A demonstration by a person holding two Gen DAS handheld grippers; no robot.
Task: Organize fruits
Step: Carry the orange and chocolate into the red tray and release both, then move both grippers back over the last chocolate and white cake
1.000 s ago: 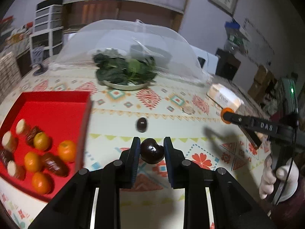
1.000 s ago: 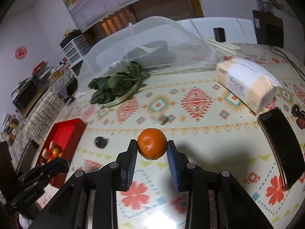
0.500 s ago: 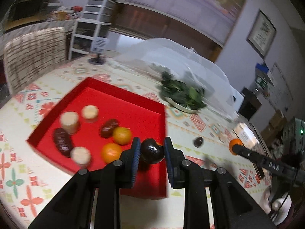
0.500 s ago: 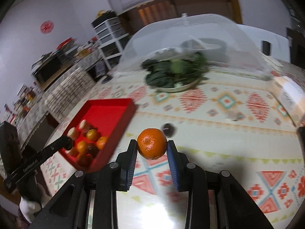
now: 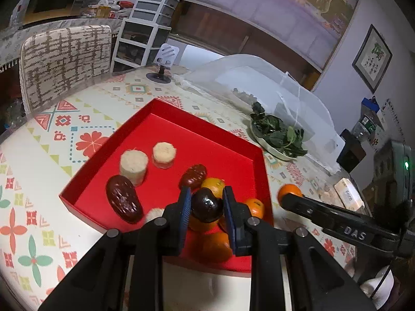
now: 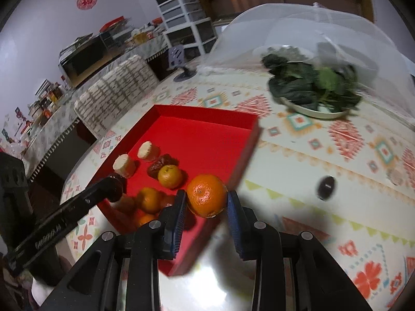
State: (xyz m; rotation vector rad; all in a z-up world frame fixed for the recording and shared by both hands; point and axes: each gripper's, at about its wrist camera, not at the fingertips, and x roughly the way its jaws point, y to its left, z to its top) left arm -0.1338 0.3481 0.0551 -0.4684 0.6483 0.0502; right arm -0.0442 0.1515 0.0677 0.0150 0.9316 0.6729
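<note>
left gripper (image 5: 206, 208): closed on a dark glossy chestnut-like fruit (image 5: 206, 206), pinched between both blue pads. item hangs over the near right part of the red tray (image 5: 166, 119), directly above a cluster of small oranges (image 5: 216, 242).

right gripper (image 6: 206, 208): closed on a mandarin orange (image 6: 206, 199), pads pressing its sides. item hangs at the tray's right wall, near corner, part over the tray floor and part over the rim.

tray contents, outward from the fingers: small oranges at the near right; a wrinkled red date (image 5: 194, 175) beyond them; a larger dark date (image 5: 124, 202), long axis running near-to-far, at the left; two pale cut rounds (image 5: 134, 163) toward the middle.

governing relation: the tray floor lies straight below the left fingers, below and to the left of the right fingers. judgement: the left hand is better placed to release; the right needs a little more travel inward to clear the wall.

view differences: only the right wrist view shows one dark fruit (image 6: 325, 187) left on the patterned tablecloth (image 6: 337, 155), well right of the tray. the left wrist view shows the right gripper alongside with its orange. plate of greens (image 6: 315, 88) beyond, under the edge of a mesh food cover (image 6: 298, 26).
</note>
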